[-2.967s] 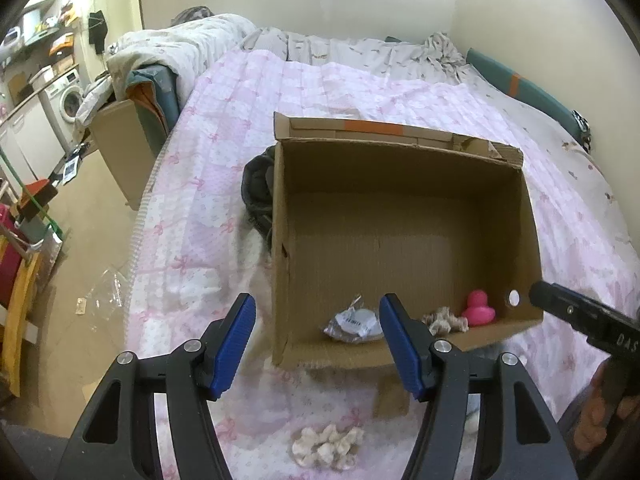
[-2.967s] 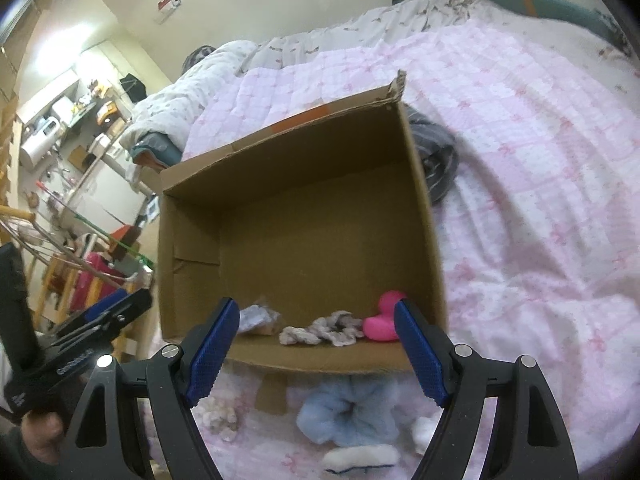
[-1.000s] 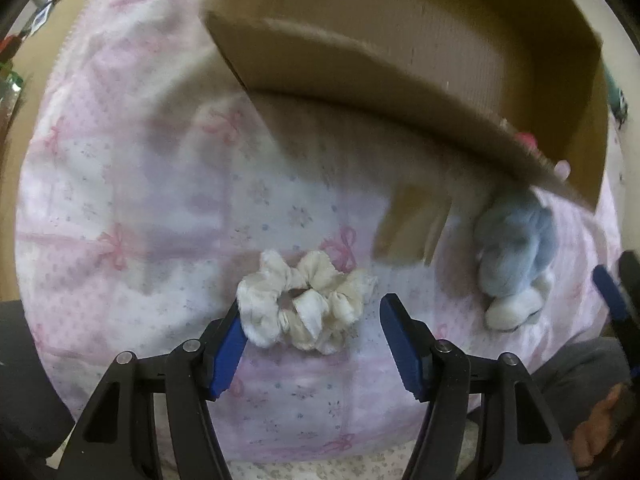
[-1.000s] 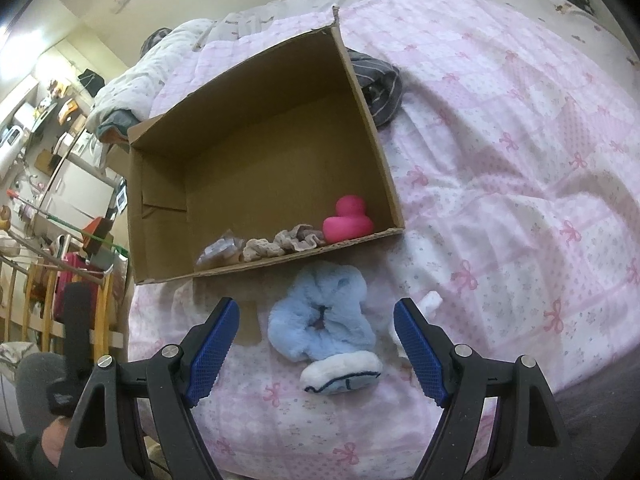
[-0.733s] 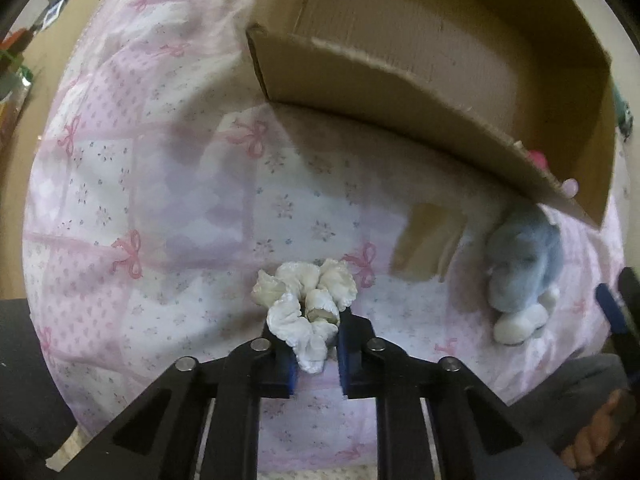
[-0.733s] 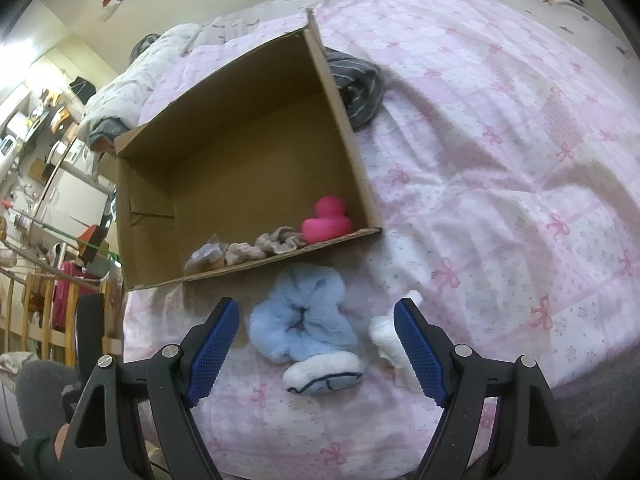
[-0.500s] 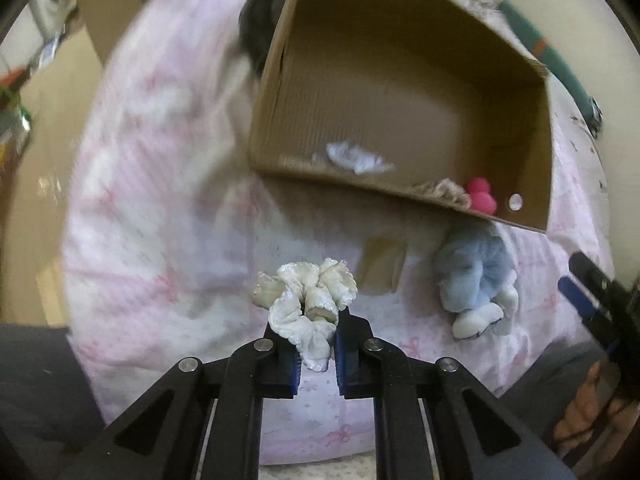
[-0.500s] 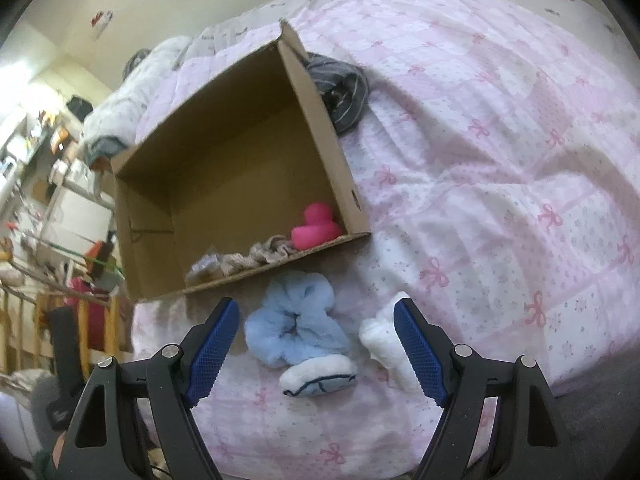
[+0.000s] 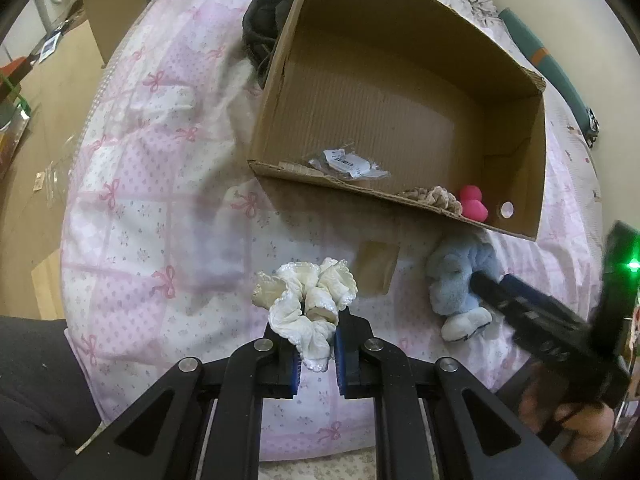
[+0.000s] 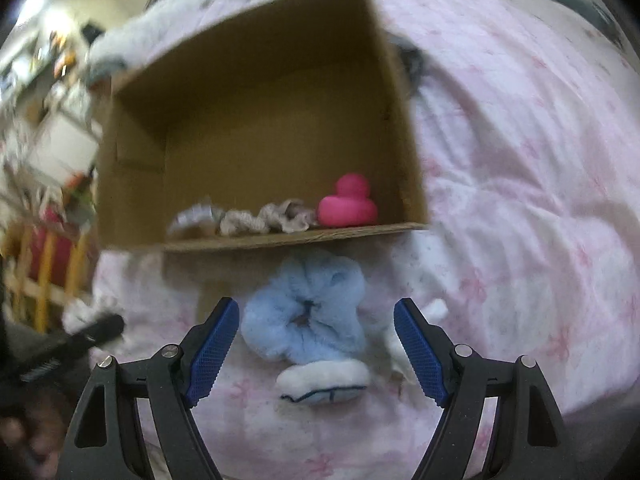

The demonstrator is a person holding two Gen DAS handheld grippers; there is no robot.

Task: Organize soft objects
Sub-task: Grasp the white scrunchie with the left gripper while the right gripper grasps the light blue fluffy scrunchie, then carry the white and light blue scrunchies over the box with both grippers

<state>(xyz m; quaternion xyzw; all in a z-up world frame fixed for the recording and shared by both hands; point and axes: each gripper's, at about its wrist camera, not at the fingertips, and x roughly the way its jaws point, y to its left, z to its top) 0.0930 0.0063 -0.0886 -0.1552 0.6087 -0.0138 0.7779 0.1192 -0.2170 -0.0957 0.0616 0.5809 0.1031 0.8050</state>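
Right now your left gripper [image 9: 316,354] is clamped on the cream scrunchie [image 9: 308,304], low in the centre of the left wrist view, its 2 blue pads pressed tight against the gathered fabric, which bunches out above them over the pink bedspread [image 9: 160,208]. Your right gripper [image 10: 316,346] stands with its jaws wide apart at the bottom of the right wrist view, and nothing is pinched between them; the blue scrunchie [image 10: 308,312] lies on the bedspread between and just beyond the 2 pads, with a white sock [image 10: 324,384] touching its near edge and another white soft piece [image 10: 400,340] just right of it. Above them, across the middle of that blurred frame, the cardboard box [image 10: 400,120] lies open toward you; along its near wall sit a pink rubber duck [image 10: 348,202], a beige scrunchie [image 10: 266,218] left of it, and a clear plastic packet [image 9: 348,164] further left.
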